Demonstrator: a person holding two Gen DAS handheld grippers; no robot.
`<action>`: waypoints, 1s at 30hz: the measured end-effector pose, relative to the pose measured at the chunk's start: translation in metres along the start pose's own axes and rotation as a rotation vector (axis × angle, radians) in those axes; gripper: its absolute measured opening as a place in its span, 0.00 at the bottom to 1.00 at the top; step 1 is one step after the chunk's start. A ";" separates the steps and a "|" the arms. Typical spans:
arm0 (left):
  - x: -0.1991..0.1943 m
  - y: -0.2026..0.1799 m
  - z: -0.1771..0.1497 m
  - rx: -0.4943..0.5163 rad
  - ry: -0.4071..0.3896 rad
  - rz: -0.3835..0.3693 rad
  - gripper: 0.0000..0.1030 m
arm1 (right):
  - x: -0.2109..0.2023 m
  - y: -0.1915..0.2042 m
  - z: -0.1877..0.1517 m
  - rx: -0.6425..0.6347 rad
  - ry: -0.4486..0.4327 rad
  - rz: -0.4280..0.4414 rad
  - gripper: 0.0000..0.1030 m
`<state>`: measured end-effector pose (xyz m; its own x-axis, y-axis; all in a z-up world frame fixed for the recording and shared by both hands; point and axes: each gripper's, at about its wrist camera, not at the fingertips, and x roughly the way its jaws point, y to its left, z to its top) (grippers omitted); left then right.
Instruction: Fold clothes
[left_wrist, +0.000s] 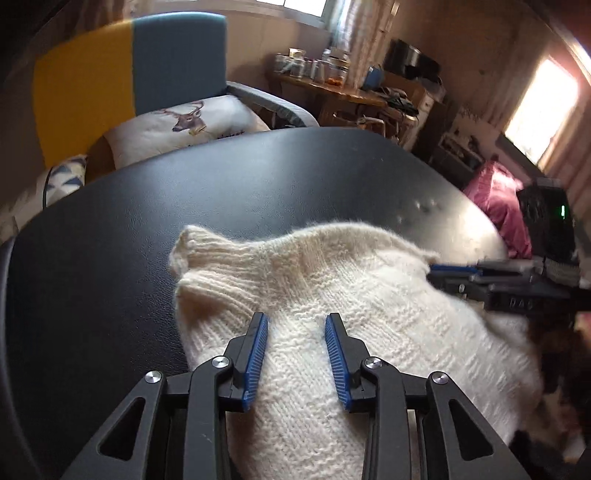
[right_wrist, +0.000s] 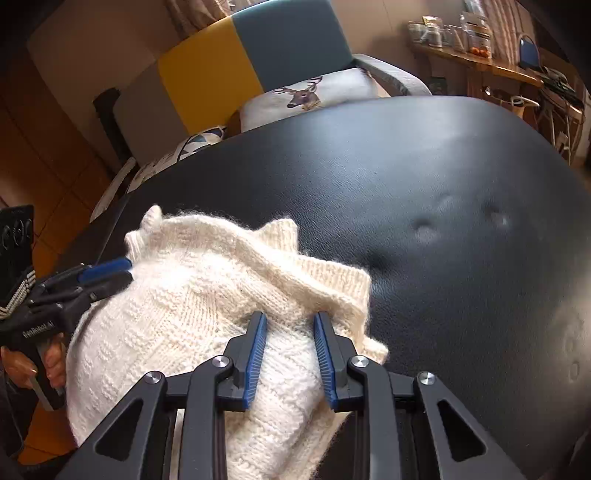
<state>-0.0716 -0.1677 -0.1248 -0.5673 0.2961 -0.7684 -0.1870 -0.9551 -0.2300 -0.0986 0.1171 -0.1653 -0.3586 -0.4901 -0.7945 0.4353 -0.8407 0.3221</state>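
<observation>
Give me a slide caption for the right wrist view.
Right tool poised over a bunched cream knit sweater on the black table, left tool at its far side.

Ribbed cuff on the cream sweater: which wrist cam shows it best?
Right wrist view: the ribbed cuff sits just beyond the right gripper, knit ribs sharp against the black table. Left wrist view shows a similar ribbed edge, farther off and softer.

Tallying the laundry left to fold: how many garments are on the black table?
1: a cream knitted sweater bunched at the near edge of the black table. More could lie out of view.
</observation>
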 end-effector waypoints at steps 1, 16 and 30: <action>-0.006 -0.001 0.000 -0.003 -0.018 0.010 0.33 | -0.004 0.000 0.002 0.003 -0.003 0.013 0.25; -0.084 -0.042 -0.060 0.112 -0.154 0.006 0.39 | -0.063 0.037 -0.080 -0.234 0.052 0.112 0.25; -0.070 -0.053 -0.109 0.172 -0.142 0.048 0.42 | -0.052 0.012 -0.103 -0.172 -0.012 0.099 0.25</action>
<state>0.0653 -0.1394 -0.1238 -0.6839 0.2613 -0.6811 -0.2845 -0.9553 -0.0807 0.0104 0.1557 -0.1733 -0.3160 -0.5723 -0.7567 0.6033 -0.7368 0.3053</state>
